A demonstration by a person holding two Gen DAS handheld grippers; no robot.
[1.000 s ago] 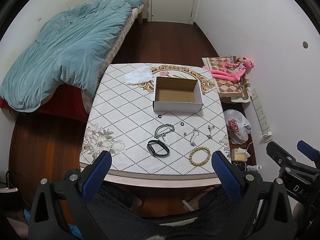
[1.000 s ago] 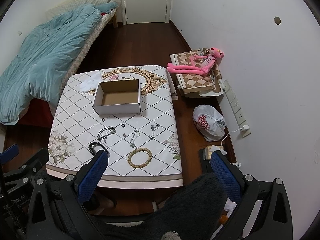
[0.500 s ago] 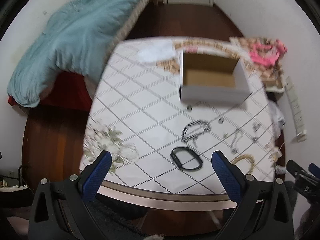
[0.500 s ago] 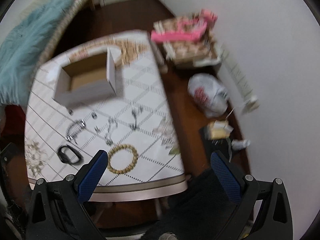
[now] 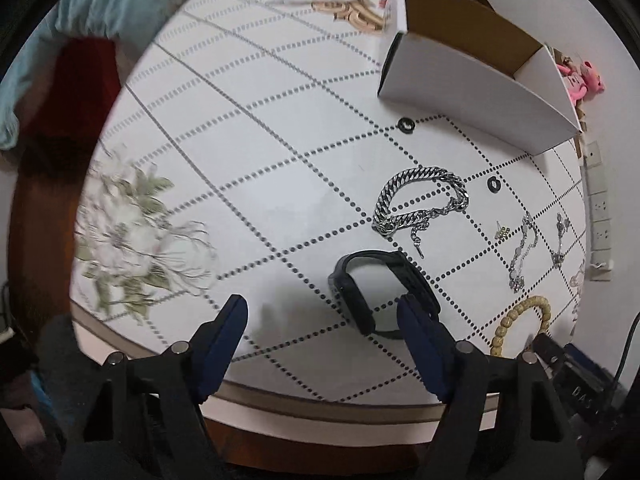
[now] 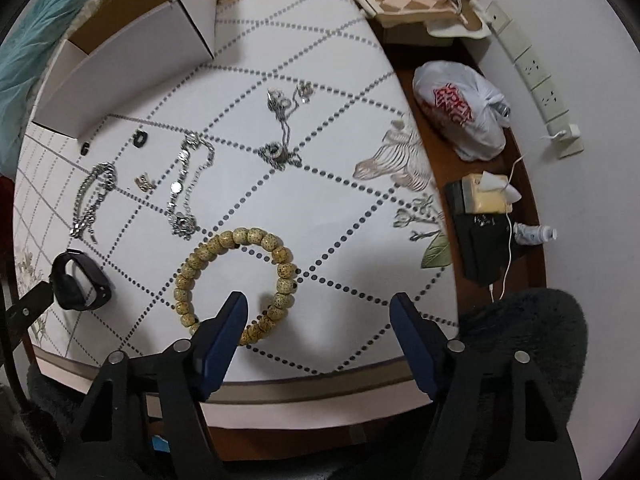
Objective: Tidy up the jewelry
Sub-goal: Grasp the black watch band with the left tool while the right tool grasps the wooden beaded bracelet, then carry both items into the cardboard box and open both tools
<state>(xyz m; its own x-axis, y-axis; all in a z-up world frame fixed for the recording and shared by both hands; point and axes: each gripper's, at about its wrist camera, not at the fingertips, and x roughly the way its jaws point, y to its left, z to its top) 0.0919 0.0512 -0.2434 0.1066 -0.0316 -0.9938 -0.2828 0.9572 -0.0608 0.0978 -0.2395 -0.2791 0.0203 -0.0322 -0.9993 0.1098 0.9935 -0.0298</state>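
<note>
A: What is lying nearest the grippers?

B: Both are hanging spread wide, gripping nothing. The left gripper (image 5: 322, 310) is hovering beside a black band (image 5: 378, 292); the right gripper (image 6: 319, 308) is hovering by a beaded bracelet (image 6: 236, 280).

A: And farther off?

B: A silver chain bracelet (image 5: 420, 200) is lying mid-table (image 5: 240, 140), then an open white box (image 5: 476, 80).

White wall (image 6: 580, 20), dark wood floor (image 6: 432, 120) (glossy), patterned table (image 5: 260, 140), teal-quilted bed (image 5: 100, 0)
</note>
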